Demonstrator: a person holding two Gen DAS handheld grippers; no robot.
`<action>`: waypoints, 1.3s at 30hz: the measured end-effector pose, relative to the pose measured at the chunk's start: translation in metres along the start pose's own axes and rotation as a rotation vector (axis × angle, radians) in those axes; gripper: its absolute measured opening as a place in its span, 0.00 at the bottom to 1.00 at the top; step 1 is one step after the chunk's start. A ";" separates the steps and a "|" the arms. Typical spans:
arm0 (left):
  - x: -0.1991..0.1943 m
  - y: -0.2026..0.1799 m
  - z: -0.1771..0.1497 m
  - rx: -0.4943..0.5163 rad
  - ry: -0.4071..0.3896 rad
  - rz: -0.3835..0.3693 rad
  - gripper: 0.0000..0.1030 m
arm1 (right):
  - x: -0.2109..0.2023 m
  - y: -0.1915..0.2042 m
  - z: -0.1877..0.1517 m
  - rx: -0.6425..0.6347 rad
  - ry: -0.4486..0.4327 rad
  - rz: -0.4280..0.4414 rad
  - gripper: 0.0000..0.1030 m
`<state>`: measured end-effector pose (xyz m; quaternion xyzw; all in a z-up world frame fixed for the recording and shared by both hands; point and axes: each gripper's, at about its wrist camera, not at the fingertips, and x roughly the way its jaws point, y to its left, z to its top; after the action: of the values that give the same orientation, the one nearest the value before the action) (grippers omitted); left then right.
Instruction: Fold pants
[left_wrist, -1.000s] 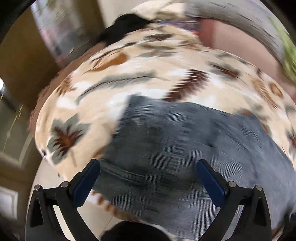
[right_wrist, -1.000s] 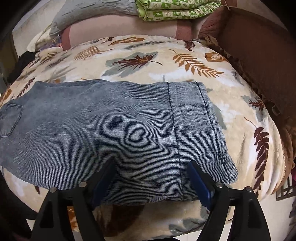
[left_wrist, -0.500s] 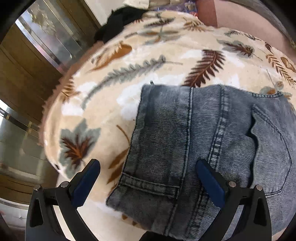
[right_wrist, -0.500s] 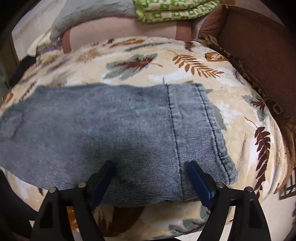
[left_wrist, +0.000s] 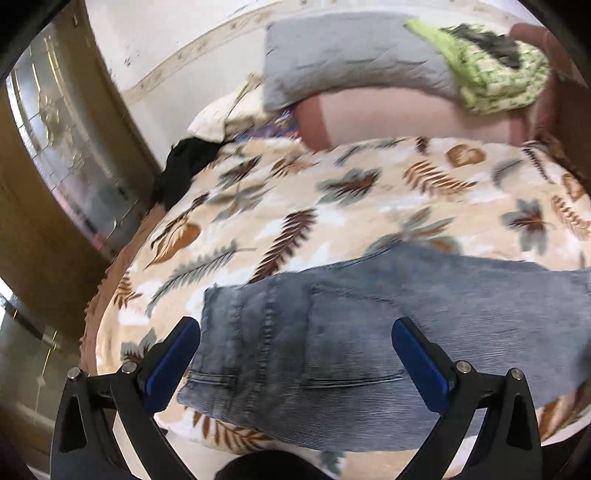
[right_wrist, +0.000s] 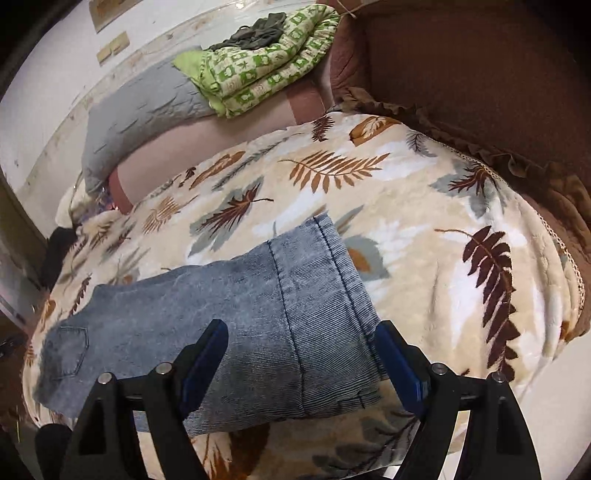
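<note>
the left hand-held gripper (left_wrist: 295, 350) hangs released, its blue pads spread wide above the waist end of the folded blue-grey denim pants (left_wrist: 369, 332), touching nothing. the pants lie flat across the near edge of the bed, on a cream fleece blanket printed with brown and grey leaves (right_wrist: 424, 221). the right hand-held gripper (right_wrist: 301, 354) is likewise released over the hem end, empty. behind lie a grey quilted pillow (right_wrist: 140, 110) and a green-patterned folded blanket (right_wrist: 258, 70).

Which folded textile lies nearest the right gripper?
The jeans, blue denim on the leaf blanket, right before the open right gripper; the green quilt lies far back.
</note>
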<state>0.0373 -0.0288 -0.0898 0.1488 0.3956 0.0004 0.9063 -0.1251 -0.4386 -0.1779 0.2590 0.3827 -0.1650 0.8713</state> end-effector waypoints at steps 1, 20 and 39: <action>-0.006 -0.004 0.001 0.007 -0.011 -0.007 1.00 | 0.000 0.000 0.000 0.003 0.000 0.002 0.82; -0.064 -0.043 0.006 0.073 -0.115 -0.079 1.00 | -0.005 -0.007 -0.001 0.031 -0.011 0.025 0.82; -0.026 -0.125 -0.051 0.225 0.123 -0.262 1.00 | 0.007 -0.121 -0.025 0.516 0.152 0.411 0.82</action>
<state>-0.0319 -0.1374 -0.1372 0.1961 0.4641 -0.1527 0.8502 -0.1938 -0.5228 -0.2363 0.5541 0.3322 -0.0575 0.7611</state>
